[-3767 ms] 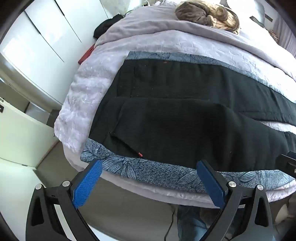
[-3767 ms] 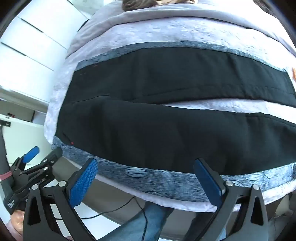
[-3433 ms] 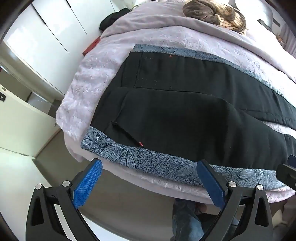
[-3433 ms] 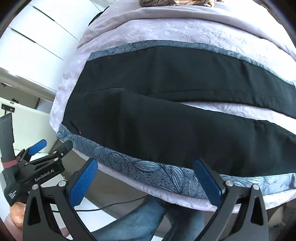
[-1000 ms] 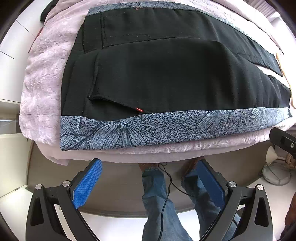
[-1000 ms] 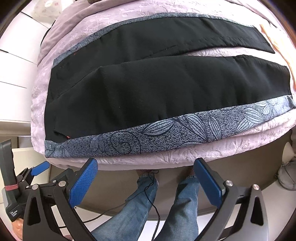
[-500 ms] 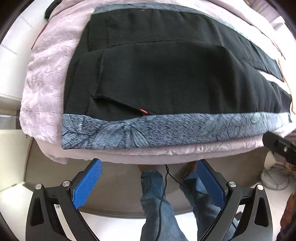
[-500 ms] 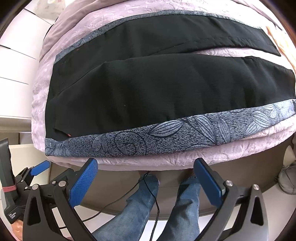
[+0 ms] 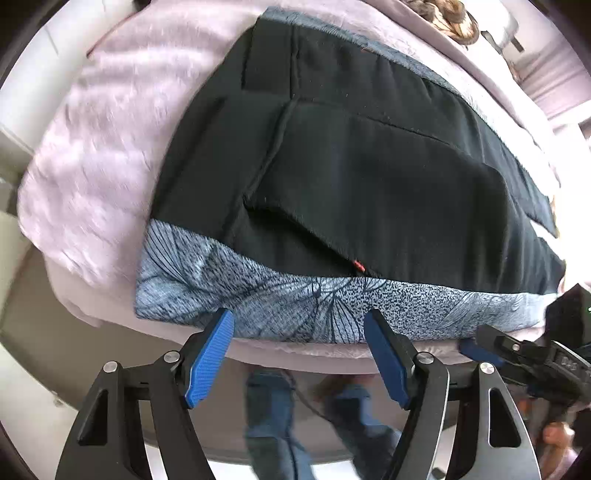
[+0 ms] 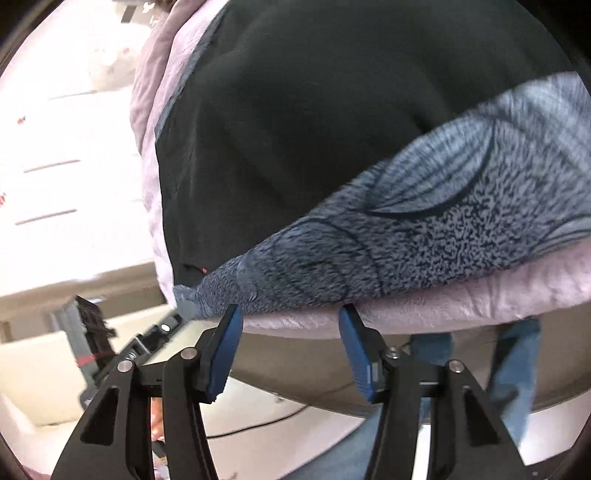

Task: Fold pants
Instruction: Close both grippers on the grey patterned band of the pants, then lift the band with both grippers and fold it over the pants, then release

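Observation:
Black pants (image 9: 369, 177) lie spread flat on the bed, waistband to the left, legs running off to the right; a small red tag (image 9: 357, 264) marks the pocket near the front edge. They also fill the top of the right wrist view (image 10: 314, 110). My left gripper (image 9: 299, 328) is open and empty, at the bed's front edge just below the pocket. My right gripper (image 10: 290, 317) is open and empty, close to the bed's front edge, and shows at the right of the left wrist view (image 9: 517, 354).
A grey-blue leaf-patterned blanket (image 9: 295, 299) lies under the pants on a lilac bedspread (image 9: 92, 147). A brown bundle of cloth (image 9: 443, 14) sits at the far end of the bed. The person's jeans-clad legs (image 9: 280, 424) stand below the edge. White cabinets (image 10: 55, 147) stand at the left.
Both grippers have dropped and moved in close to the bed's front edge. Their jaws have narrowed but stay open. The right gripper has swung left toward the waistband corner.

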